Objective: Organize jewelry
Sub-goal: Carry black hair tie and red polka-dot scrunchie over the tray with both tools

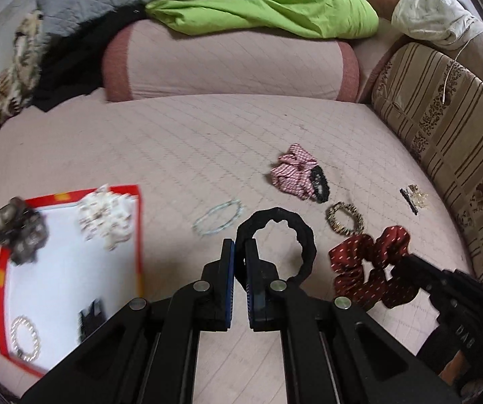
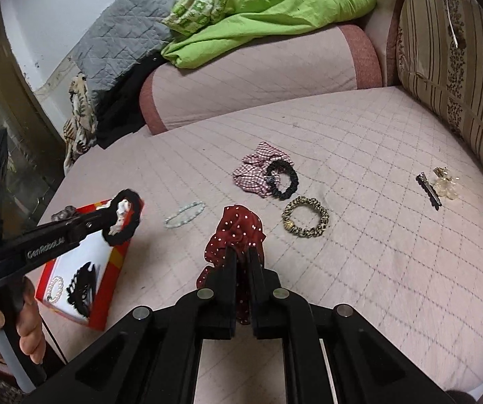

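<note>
Two scrunchies in transit to the red-rimmed tray (image 1: 138, 235) at the mattress's (image 1: 174, 141) left edge: left gripper (image 1: 239, 252) clenched on black scrunchie (image 1: 275, 242), right gripper (image 2: 241, 259) clenched on dotted maroon scrunchie (image 2: 238, 232), both lifted clear, evidently for deposit among pieces already sorted.

A pink quilted mattress (image 1: 207, 141) meets a striped sofa back (image 1: 443, 128), under a pale wall (image 2: 46, 17).
</note>
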Demonstrator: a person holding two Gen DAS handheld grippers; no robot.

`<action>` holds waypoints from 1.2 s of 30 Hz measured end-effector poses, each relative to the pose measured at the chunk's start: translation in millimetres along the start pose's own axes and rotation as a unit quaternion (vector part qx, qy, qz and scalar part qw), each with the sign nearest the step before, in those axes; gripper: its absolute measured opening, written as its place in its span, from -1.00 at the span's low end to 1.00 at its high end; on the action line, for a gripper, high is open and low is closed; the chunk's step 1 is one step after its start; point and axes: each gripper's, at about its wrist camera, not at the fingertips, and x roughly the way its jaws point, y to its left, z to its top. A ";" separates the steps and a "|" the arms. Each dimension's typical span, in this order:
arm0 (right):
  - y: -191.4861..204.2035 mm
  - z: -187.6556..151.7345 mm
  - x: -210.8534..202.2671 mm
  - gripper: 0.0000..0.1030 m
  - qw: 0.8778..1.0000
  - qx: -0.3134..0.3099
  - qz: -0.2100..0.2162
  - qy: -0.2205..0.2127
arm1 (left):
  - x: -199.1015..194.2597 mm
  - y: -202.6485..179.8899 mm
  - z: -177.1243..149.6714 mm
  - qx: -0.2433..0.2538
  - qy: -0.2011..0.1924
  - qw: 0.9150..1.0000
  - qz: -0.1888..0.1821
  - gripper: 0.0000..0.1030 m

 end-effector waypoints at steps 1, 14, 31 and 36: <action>1.8 -1.5 -2.6 -0.87 1.000 -0.002 0.001 -0.001 | -4.4 2.6 -3.1 -0.003 -0.002 1.000 0.003 -0.89; 42.6 -11.7 -28.4 -0.87 0.999 -0.041 0.020 -0.012 | -65.7 52.6 -32.1 -0.061 -0.034 0.997 0.030 -0.89; 98.8 -21.8 -15.0 -0.87 0.995 -0.090 0.035 0.017 | -82.9 131.1 -55.2 -0.137 -0.043 0.988 0.058 -0.89; 120.9 -21.7 -5.7 -0.87 0.992 -0.114 0.037 0.027 | -86.6 155.3 -60.6 -0.150 -0.050 0.984 0.079 -0.89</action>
